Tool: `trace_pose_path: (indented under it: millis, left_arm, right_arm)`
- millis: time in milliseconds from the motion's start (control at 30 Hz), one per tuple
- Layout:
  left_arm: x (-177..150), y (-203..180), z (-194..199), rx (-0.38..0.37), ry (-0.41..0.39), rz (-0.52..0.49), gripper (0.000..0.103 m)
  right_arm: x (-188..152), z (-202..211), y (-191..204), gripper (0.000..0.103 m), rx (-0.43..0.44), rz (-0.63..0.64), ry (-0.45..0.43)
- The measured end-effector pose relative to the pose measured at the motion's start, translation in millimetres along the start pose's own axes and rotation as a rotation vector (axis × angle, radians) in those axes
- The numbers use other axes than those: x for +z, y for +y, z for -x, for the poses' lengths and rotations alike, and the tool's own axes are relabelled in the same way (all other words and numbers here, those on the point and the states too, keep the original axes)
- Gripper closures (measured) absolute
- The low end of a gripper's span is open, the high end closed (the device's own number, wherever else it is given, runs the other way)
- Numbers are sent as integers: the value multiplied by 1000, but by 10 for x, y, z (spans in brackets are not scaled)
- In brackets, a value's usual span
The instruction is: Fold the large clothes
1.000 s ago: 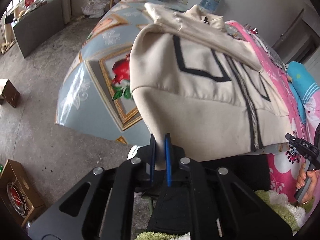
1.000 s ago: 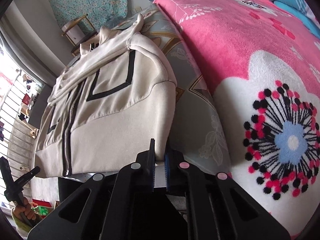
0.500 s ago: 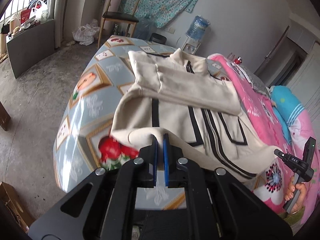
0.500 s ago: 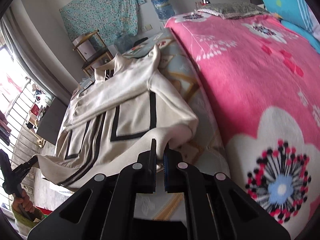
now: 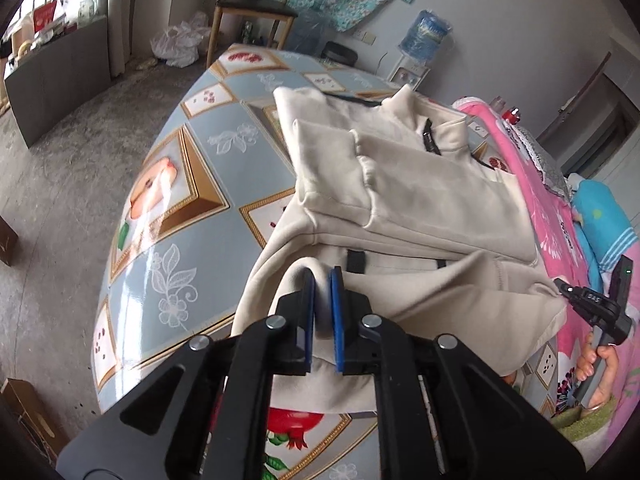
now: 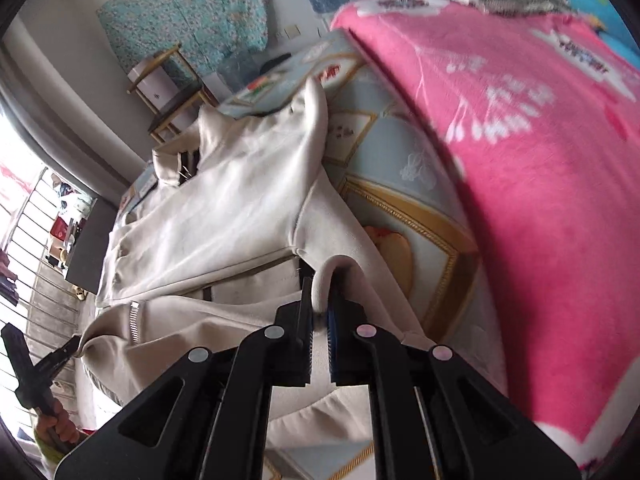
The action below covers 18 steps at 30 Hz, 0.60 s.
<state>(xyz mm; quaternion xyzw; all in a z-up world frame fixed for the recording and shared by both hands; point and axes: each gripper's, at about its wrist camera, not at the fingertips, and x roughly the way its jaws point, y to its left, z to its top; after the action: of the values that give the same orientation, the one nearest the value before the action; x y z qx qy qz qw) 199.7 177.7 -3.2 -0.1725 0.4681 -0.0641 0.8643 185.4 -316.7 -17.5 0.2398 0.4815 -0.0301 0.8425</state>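
Note:
A cream zip jacket [image 5: 420, 192] with black stripes lies on a table, sleeves folded across its chest and collar at the far end. My left gripper [image 5: 322, 280] has the jacket's bottom hem between its blue pads, which still touch the cloth while the jaws are opening. My right gripper [image 6: 320, 292] is shut on the other hem corner of the jacket [image 6: 224, 216]. Both hold the hem lifted over the jacket's middle, so the lower part is doubled back. Each gripper also shows at the other view's edge: right gripper [image 5: 576, 296], left gripper [image 6: 68, 350].
The table [image 5: 180, 184] wears a blue-grey cloth with gold-framed fruit prints. A pink flowered blanket [image 6: 540, 160] covers a bed along the right. A wooden chair [image 5: 256, 4], a water bottle [image 5: 428, 36] and a cardboard box [image 5: 24, 412] stand on the grey floor.
Both grippers have carried the hem up from the table's near edge and forward toward the collar. The jacket's lower half now folds over its chest.

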Motion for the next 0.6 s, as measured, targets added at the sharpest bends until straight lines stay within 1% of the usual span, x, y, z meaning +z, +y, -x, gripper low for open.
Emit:
trace_pose_path:
  millis: [67,100,133,167,200,267,300,333,367,433,467,500,567,600]
  left_arm:
    - [9,62,-18,-2,7,20,87]
    - [11,91,10,16,-6,26,82]
    - [22,121,47,36,-21,29,69]
    - [41,167,97,56,-41,39,66]
    - [60,213,148,71,-59,53,66]
    - [109,283,233,81,-84,76,66]
    - [129,291,262,85,-92,78,66]
    - [149,278,294,89,-101,69,66]
    - [160,251,311,88,-104,56,66]
    - [171,163,313,83,-99,16,64]
    - [159,102,290,83,-86,-10,60]
    - [135,46,255,90,-71,-35,58]
    - [77,-76,138,123,-30,-99,50]
    - [46,-138,51,160,-4,-138,49]
  right_arm:
    - [42,-119,-27,94,10,-9,31]
    - [58,-143,-38,93,15,-10,39]
    - [77,-150,-52,92,26,-11,43]
    - [105,-138,-78,87,55,-20,43]
    - [125,-123,-98,76,69,-27,37]
    - [168,-58,-129,63,94,-42,17]
    - [191,-18,-144,59,110,-51,7]
    - [214,37,-153,56,99,-59,-12]
    - [221,81,-153,54,88,-60,-27]
    - [232,185,-132,54,94,-51,-47]
    - [213,233,-83,54,111,-38,-48]
    - [196,252,-43,54,118,-26,-45]
    - [113,290,147,54,146,33,-21]
    - [69,301,226,54,152,58,-9]
